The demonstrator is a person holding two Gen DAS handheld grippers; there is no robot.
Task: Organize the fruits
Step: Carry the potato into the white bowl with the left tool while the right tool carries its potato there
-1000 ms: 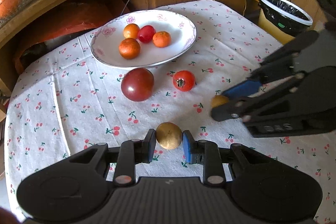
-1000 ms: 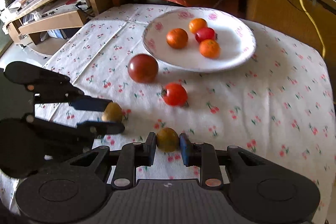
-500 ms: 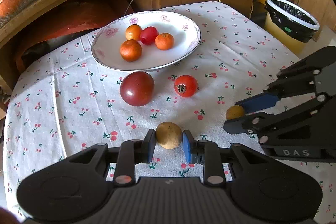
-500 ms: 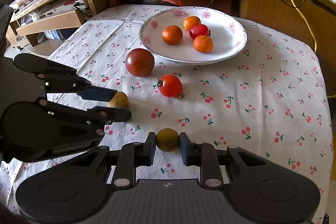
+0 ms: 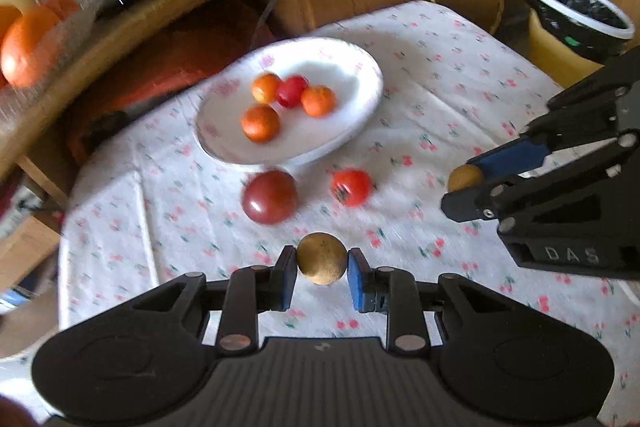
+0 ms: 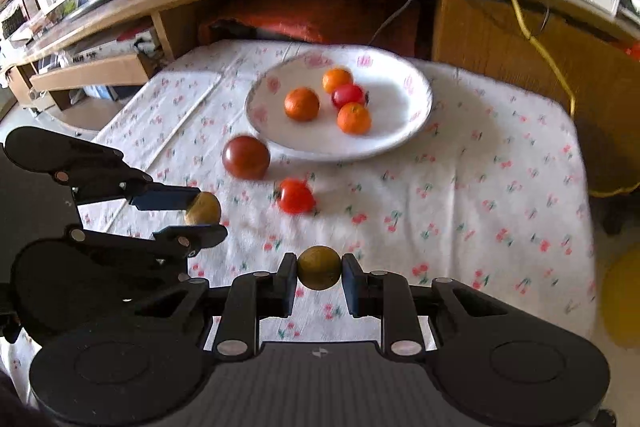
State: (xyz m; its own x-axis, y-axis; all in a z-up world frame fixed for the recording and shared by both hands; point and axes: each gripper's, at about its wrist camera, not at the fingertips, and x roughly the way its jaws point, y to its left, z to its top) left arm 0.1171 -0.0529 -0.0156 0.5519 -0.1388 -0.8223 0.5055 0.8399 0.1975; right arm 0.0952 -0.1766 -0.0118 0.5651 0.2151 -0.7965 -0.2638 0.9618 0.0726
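Your left tongs (image 5: 321, 263) clamp a brown round fruit (image 5: 321, 263); right tongs (image 6: 319, 267) clamp a greenish one (image 6: 319, 267). Both look small, firm, roll-prone: keep gripping across the middle.

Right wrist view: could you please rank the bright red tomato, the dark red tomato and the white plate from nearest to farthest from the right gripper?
From the right gripper:
1. Bright red tomato, on the cloth just ahead, slightly left.
2. Dark red tomato, further ahead and left, near the plate's edge.
3. White plate, farthest, at the back.
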